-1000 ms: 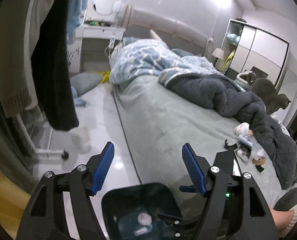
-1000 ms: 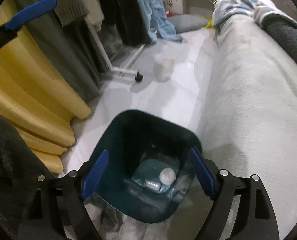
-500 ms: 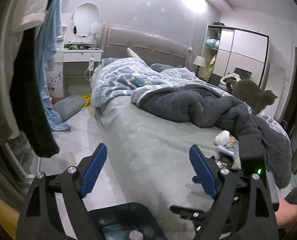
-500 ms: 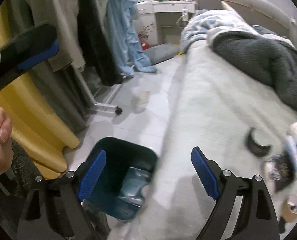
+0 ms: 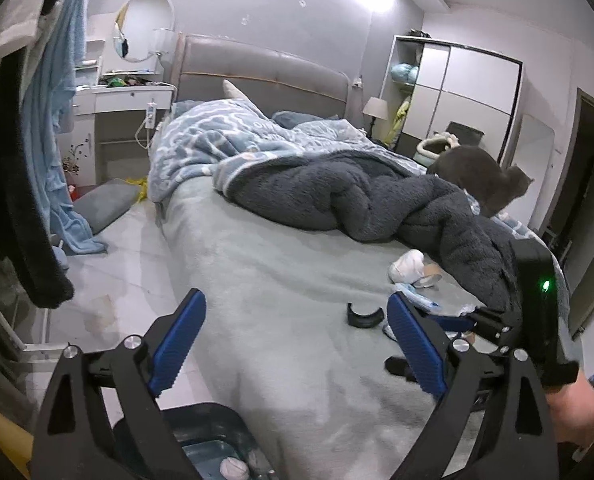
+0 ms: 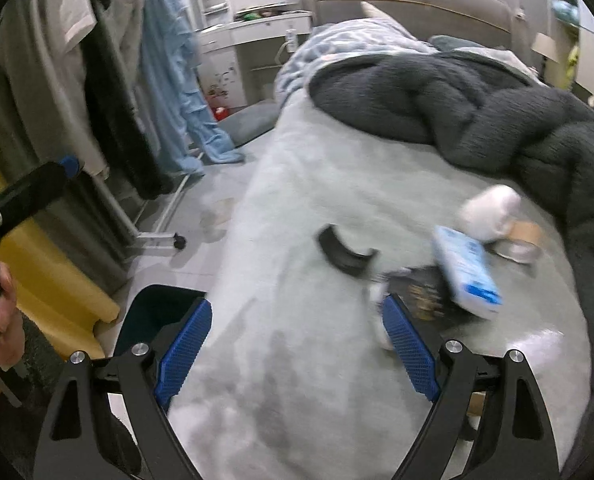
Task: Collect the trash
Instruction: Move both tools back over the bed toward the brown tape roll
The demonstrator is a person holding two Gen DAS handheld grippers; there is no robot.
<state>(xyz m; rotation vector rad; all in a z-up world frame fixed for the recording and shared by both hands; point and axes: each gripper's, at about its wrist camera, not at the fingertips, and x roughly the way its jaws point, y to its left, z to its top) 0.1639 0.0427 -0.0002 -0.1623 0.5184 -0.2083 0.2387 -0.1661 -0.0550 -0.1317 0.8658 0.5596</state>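
1. Since the earlier frames both tongs have swung away from over the dark teal plastic bin [image 6: 153,316] toward the pale grey-green bed [image 5: 281,280]; the bin now sits at the lower left edge of each view, below the left finger.
2. The left gripper [image 5: 297,344] has just been opening; its blue pads stand wide apart with only bedsheet between them.
3. The right gripper [image 6: 297,348] is also spread and empty.
4. A black curved plastic piece [image 6: 345,252] lies ahead of the right gripper, slightly right of centre.
5. A light blue tissue packet [image 6: 467,272] lies above the right pad on a dark wrapper [image 6: 421,292].
6. A white crumpled wad [image 6: 491,210] rests farther ahead, beside the dark grey fleece blanket [image 6: 497,104].
7. A white ball of paper [image 5: 233,468] lies inside the bin.
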